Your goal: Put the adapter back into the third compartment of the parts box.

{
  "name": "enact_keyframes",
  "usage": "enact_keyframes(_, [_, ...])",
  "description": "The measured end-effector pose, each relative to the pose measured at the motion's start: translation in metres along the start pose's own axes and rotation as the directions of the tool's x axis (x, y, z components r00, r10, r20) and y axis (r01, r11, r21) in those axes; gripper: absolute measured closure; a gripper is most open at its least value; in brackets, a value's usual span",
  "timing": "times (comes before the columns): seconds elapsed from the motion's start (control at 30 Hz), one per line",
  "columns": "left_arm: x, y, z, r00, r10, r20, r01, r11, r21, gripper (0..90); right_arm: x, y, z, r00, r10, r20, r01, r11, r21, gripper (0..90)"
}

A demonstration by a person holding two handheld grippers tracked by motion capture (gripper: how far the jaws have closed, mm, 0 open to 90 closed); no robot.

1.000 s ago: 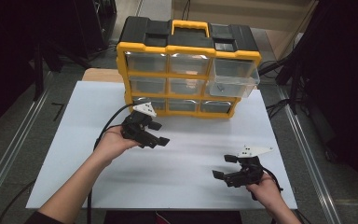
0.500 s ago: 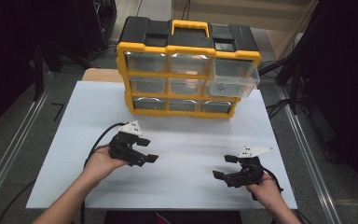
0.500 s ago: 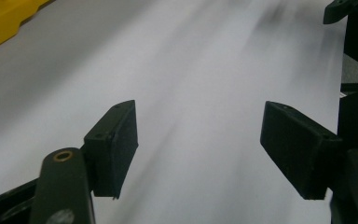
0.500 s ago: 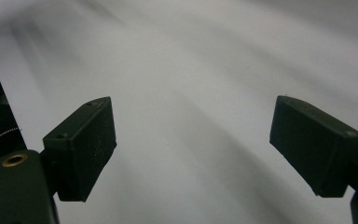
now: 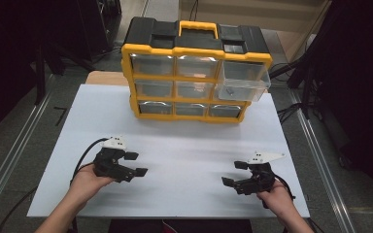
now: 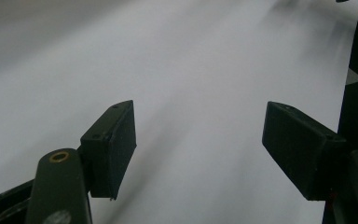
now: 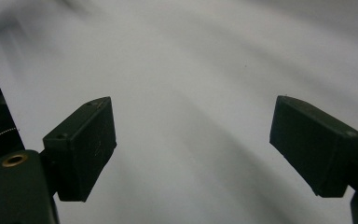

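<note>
A yellow and black drawer organizer [image 5: 196, 68] stands at the far middle of the white table [image 5: 175, 145]. Its clear top-right drawer [image 5: 243, 81] is pulled out, with a small item lying inside. My left gripper [image 5: 136, 164] rests low at the near left, held in a hand, open and holding nothing. In the left gripper view its jaws stand wide apart over bare white surface [image 6: 196, 93]. My right gripper [image 5: 235, 174] sits at the near right, also open and holding nothing. In the right gripper view its jaws are spread over the white table [image 7: 191, 93].
Metal rails [image 5: 315, 160] run along both sides of the table. Cables [image 5: 291, 109] lie on the floor at the far right. The table's right edge [image 6: 347, 74] borders dark space in the left gripper view.
My left gripper has moved back from near the organizer toward the near left of the table and lower. The right gripper has stayed in place.
</note>
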State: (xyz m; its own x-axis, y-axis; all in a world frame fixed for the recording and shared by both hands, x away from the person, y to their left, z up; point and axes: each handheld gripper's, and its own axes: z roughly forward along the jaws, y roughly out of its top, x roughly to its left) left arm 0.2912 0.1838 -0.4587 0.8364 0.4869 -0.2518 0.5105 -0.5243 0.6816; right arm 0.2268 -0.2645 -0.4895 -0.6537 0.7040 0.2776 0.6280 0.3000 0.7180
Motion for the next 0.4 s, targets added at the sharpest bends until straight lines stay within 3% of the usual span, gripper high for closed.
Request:
enact_keyframes(0.3, [0.003, -0.022, -0.016, 0.9977, -0.037, -0.057, 0.036, 0.9993, -0.005, 27.2, 0.000, 0.000, 0.000, 1.0000, 0.001, 0.002, -0.001, 1.000, 0.004, 12.7])
enact_keyframes(0.4, [0.003, -0.025, -0.018, 0.9980, -0.043, -0.047, 0.042, 0.9989, -0.021, 27.2, -0.001, -0.001, 0.001, 1.0000, -0.004, 0.002, 0.004, 1.000, 0.008, 12.7])
